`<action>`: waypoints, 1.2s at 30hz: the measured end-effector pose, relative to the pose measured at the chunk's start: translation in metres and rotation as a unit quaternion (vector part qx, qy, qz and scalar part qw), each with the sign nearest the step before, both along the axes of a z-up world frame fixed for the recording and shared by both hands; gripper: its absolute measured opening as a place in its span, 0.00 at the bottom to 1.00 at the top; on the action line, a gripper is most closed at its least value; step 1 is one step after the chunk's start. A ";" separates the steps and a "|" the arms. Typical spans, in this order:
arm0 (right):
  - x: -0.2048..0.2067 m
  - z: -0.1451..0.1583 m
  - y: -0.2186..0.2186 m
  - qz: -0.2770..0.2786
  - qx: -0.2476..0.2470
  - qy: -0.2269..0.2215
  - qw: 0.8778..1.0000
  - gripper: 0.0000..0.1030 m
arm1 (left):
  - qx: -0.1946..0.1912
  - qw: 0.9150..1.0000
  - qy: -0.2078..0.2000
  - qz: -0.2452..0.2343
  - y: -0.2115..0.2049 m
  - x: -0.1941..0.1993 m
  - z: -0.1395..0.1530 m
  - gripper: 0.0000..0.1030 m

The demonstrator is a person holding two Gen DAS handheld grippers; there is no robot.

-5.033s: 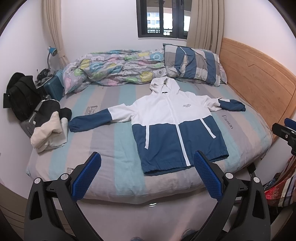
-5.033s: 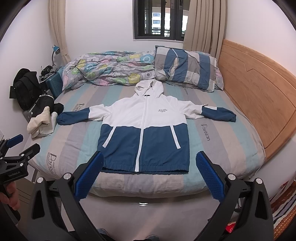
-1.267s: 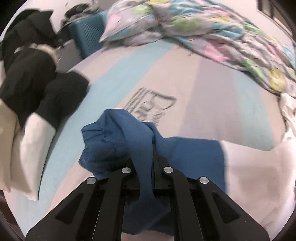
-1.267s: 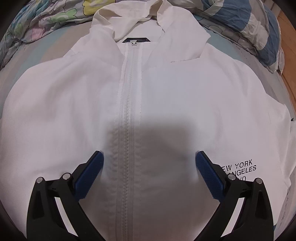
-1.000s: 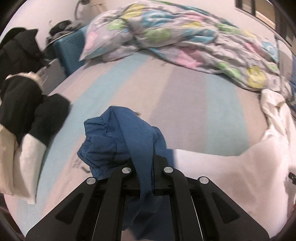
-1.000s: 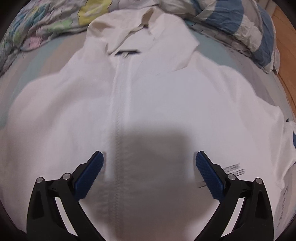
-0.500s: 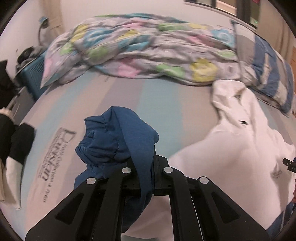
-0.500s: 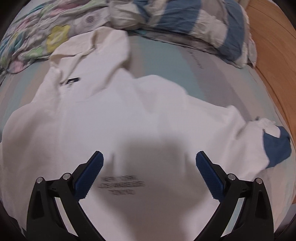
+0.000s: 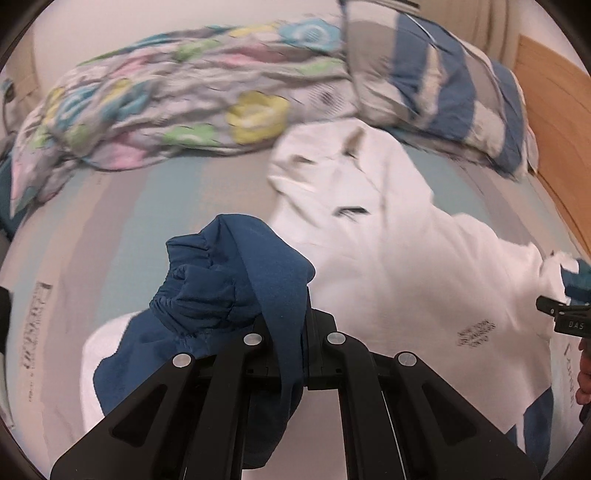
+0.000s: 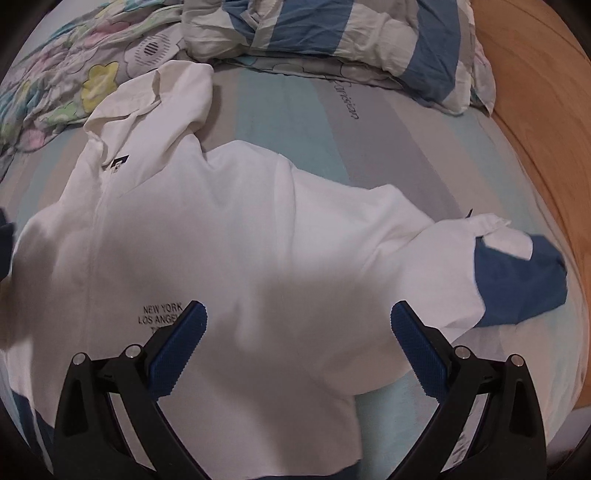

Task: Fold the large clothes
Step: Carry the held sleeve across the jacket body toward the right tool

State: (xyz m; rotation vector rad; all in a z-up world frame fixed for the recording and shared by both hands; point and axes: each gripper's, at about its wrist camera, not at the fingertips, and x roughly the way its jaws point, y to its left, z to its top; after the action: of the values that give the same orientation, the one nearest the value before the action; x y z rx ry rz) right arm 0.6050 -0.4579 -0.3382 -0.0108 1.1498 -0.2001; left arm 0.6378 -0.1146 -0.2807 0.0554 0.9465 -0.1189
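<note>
- My left tool [image 9: 291, 325] is clamped on the jacket's blue sleeve cuff [image 9: 225, 280], lifted above the bed [image 9: 110, 206].
- My right tool [image 10: 297, 332] is spread wide over the white-and-blue jacket [image 10: 240, 229], lying flat on the striped sheet.

Striped bed [image 10: 303, 110], white-and-blue jacket [image 10: 258, 236] spread on it, floral duvet [image 9: 166, 96] and striped pillow [image 10: 332, 33] at its far edge

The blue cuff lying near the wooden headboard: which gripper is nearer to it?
Right. The open right gripper hovers beside that blue cuff; the left gripper holds the opposite sleeve.
</note>
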 end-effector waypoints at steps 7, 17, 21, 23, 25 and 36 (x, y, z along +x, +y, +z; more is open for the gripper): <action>-0.001 -0.005 -0.019 0.029 0.002 -0.008 1.000 0.93 | 0.004 0.999 0.015 -0.033 -0.075 0.003 -0.028 0.03; 0.004 -0.028 -0.060 0.019 0.013 0.002 1.000 0.93 | -0.002 0.995 0.029 -0.099 -0.198 -0.001 -0.063 0.03; 0.000 -0.033 -0.076 0.015 0.008 0.005 1.000 0.93 | -0.004 0.993 0.037 -0.116 -0.232 0.002 -0.079 0.03; -0.001 -0.035 -0.084 0.011 0.008 0.007 1.000 0.93 | 0.001 0.991 0.047 -0.122 -0.245 0.003 -0.091 0.03; -0.003 -0.036 -0.092 0.007 0.010 0.008 1.000 0.93 | 0.010 0.990 0.052 -0.128 -0.252 0.003 -0.102 0.03; -0.004 0.000 -0.084 0.030 0.000 -0.028 0.999 0.93 | -0.009 0.992 0.014 -0.125 -0.220 -0.016 -0.054 0.90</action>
State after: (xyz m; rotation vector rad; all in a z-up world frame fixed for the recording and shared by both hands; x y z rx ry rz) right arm 0.6015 -0.5419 -0.3383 -0.0399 1.0923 -0.1461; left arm 0.6221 -0.3345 -0.3345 0.1565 0.9636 -0.3607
